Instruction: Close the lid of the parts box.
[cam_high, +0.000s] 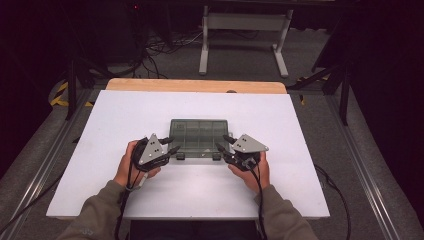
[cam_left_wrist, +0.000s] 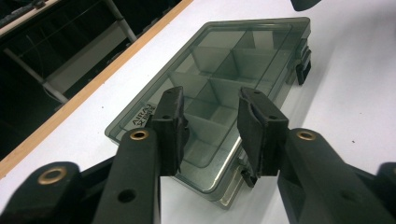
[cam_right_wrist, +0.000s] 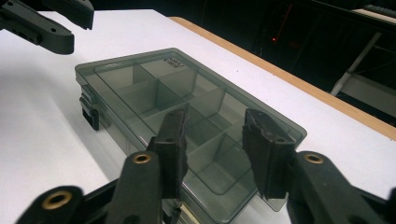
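Note:
A smoky grey, see-through compartment box (cam_high: 199, 135) lies lid-down shut on the white table top (cam_high: 125, 115), its two dark latches facing the person. My left gripper (cam_high: 171, 144) is at the box's near left corner, my right gripper (cam_high: 222, 142) at its near right corner. In the left gripper view the box (cam_left_wrist: 233, 60) stretches away behind the left gripper (cam_left_wrist: 210, 100), whose jaws stand apart above the corner with nothing pinched. In the right gripper view the right gripper (cam_right_wrist: 215, 121) hovers likewise over the box (cam_right_wrist: 140, 84), jaws apart. The left gripper (cam_right_wrist: 46, 23) shows at the top left there.
A wooden strip (cam_high: 195, 85) borders the table's far edge. Behind it on the carpet stand a white metal frame (cam_high: 245, 30) and loose cables (cam_high: 160, 47). Metal rails (cam_high: 365, 175) run along both sides of the table.

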